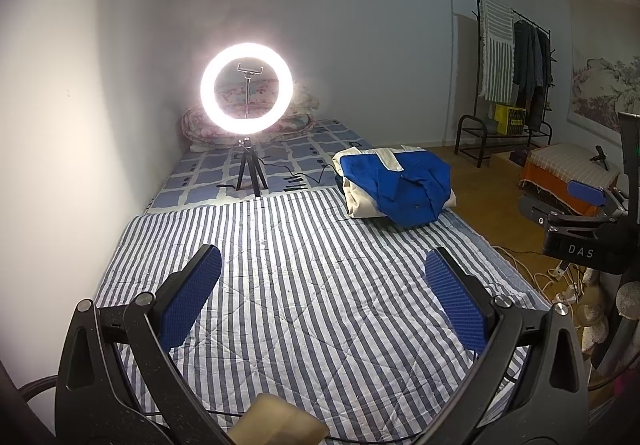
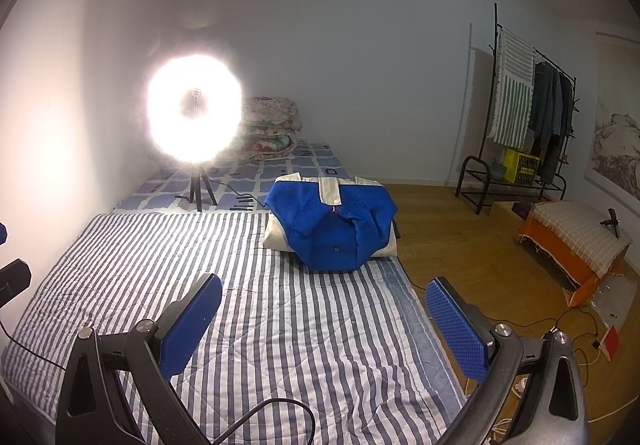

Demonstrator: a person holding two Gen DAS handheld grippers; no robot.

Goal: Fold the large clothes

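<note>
Both wrist cameras are looking forward along their own fingers, down the length of the bed (image 1: 280, 285) from its near end toward the ring light (image 1: 247, 89) at the far wall. The left view is sitting over the middle of the striped quilt; the right view is sitting nearer the bed's right edge (more floor showing). Both are sharing the quilt, light, folded blue garment (image 2: 332, 229) and clothes rack (image 2: 528, 117).

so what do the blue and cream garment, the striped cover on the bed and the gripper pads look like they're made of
Blue and cream garment: matte woven cloth, maybe cotton; soft folds, no sheen.
Striped cover: thin quilted fabric; stitch lines and wrinkles show.
Pads of the left hand-held gripper: blue, rubbery-looking, with a dotted grip texture. Pads of the right hand-held gripper look alike.
</note>
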